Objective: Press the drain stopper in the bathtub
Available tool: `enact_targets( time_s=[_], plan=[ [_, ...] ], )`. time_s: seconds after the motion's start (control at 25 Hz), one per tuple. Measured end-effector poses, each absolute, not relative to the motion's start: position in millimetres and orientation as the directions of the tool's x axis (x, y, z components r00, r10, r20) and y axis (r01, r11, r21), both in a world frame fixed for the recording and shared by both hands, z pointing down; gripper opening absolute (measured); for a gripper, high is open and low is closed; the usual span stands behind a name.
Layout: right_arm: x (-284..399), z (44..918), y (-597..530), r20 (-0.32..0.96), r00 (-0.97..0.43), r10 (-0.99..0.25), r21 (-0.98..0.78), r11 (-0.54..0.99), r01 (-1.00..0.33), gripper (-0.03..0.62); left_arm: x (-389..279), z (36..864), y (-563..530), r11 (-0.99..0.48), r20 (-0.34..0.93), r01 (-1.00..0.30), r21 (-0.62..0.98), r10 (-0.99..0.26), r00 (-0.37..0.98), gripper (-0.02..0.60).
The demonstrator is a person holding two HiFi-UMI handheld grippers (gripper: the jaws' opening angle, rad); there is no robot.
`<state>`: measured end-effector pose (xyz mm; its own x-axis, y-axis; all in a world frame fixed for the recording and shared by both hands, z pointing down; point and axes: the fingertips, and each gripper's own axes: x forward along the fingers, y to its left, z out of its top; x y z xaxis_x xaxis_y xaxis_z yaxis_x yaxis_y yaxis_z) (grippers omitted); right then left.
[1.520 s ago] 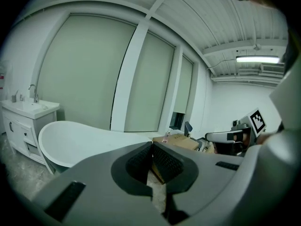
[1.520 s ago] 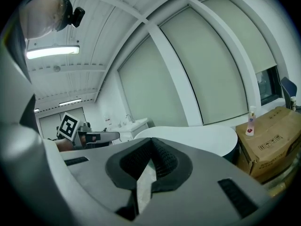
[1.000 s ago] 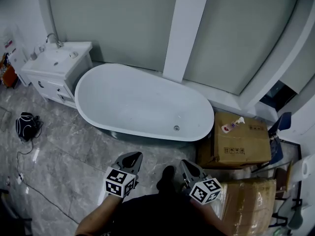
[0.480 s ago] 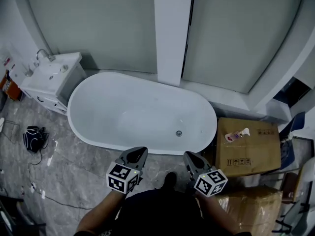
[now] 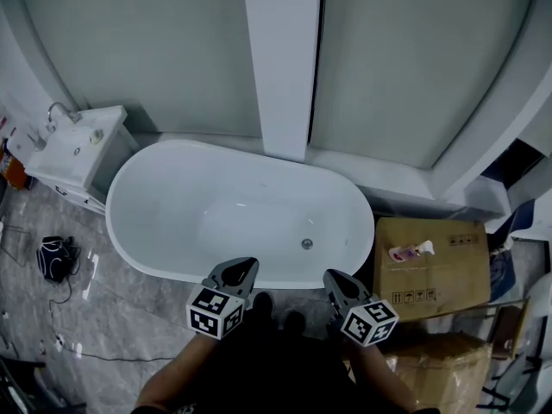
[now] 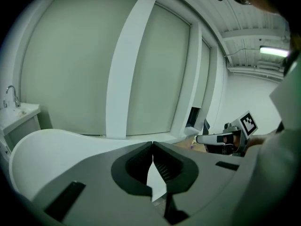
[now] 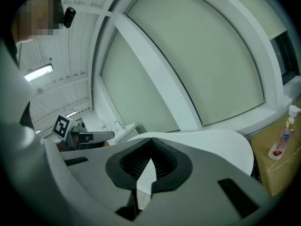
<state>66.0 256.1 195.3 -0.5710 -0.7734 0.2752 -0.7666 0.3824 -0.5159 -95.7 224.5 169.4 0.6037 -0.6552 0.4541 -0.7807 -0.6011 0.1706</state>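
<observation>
Bathtub [image 5: 159,222] holding drain stopper [image 5: 306,243], spray bottle [image 5: 410,252] atop cardboard box [image 5: 448,276]

Own left claw [image 6: 152,146] jaws together, nothing between; white bathtub [image 6: 51,147] beyond; right claw [image 6: 207,139] at far right.

- Head view: steeply down from high above the bathtub [image 5: 172,218], at its near side.
- Both gripper views: low, close, level across the bathtub's rim, which all views share.

left claw [image 5: 236,272]: jaws together, empty | right claw [image 5: 337,282]: jaws together, empty
</observation>
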Motion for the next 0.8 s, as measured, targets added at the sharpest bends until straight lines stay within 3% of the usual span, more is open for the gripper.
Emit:
enact_targets(
  time_s=[0.56, 0.8],
  plan=[
    [4, 187, 127, 0.301, -0.538, -0.787, -0.445, 0.383, -0.81, 0.014, -153, 171, 98, -0.632, 0.402, -0.755, 0.174, -0.654, 0.641, 0.017],
    [23, 170, 96, 0.296, -0.433, -0.851, -0.413, 0.295, -0.862, 0.014, -171, 175, 72, -0.662, 0.387, -0.726, 0.186, -0.63, 0.673, 0.017]
  ],
)
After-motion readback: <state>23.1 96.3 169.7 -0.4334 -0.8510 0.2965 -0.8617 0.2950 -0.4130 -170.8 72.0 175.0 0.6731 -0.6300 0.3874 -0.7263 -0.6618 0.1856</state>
